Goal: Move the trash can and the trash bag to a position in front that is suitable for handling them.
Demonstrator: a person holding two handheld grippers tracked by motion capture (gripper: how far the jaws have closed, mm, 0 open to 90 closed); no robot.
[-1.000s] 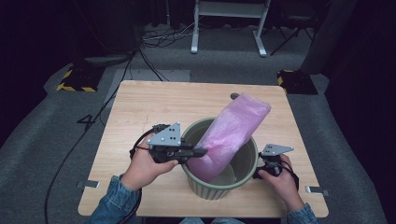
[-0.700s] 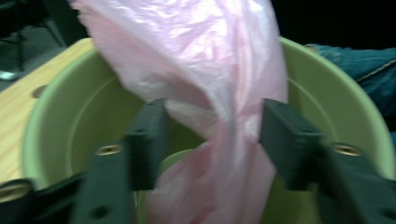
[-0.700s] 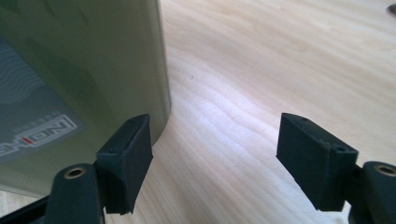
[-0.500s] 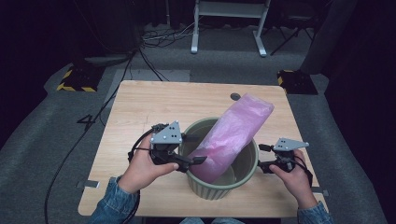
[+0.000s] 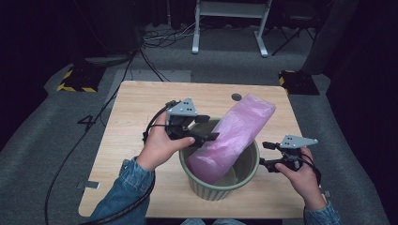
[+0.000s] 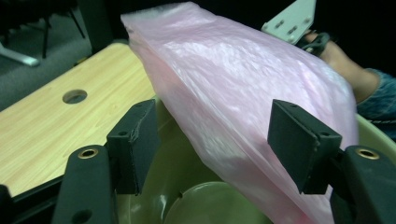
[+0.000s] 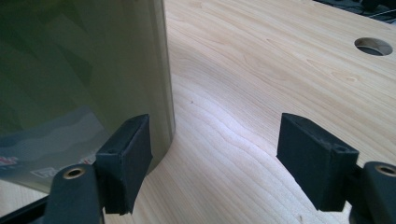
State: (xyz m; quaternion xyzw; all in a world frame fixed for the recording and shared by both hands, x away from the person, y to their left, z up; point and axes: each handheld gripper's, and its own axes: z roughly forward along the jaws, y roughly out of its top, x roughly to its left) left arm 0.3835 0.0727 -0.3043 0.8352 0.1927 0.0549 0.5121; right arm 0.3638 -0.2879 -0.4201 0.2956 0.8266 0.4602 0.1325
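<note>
High view: pink bag [image 5: 234, 136] leans tilted in the green bin [image 5: 244, 174] on the table [image 5: 131, 112], its top past the far rim. Left gripper [image 5: 209, 136], jaws just opened and spread, sits at the bag's side, gripping nothing. Right gripper [image 5: 264, 154] is spread beside the bin; its own view shows bin wall [image 7: 93, 70] and bare wood.

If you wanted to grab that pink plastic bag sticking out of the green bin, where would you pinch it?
Probably the upper end of the pink bag, which leans out over the far right of the green bin's rim, clear of the wall. Coming from the side with open jaws across its thin, soft film should work; the left gripper, whose jaws have just been opening, already straddles it without pressing.
</note>
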